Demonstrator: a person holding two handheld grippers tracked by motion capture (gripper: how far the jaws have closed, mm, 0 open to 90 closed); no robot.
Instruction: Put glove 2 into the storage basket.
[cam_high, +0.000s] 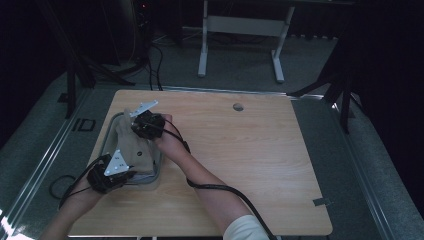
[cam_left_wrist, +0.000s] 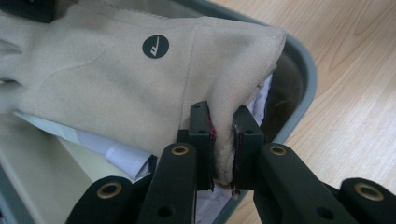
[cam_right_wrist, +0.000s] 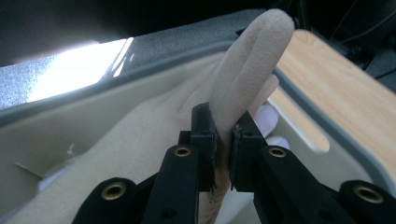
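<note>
- Fingers of the left gripper (cam_left_wrist: 223, 140) pinched a fold of a beige cloth (cam_left_wrist: 107, 79) near its corner, low in the frame's centre.
- Fingers of the right gripper (cam_right_wrist: 223, 140) clamped another raised fold of the same cloth, centre frame.
- From above, the cloth lay over a grey tray (cam_high: 107, 137) at the left of the wooden table (cam_high: 250, 150), one gripper at its near end and one at its far end.
- White paper (cam_left_wrist: 126, 156) showed beneath the cloth inside the tray.
- Judging by this, both grasps were secured; lifting or spreading the cloth seemingly remained undone.
</note>
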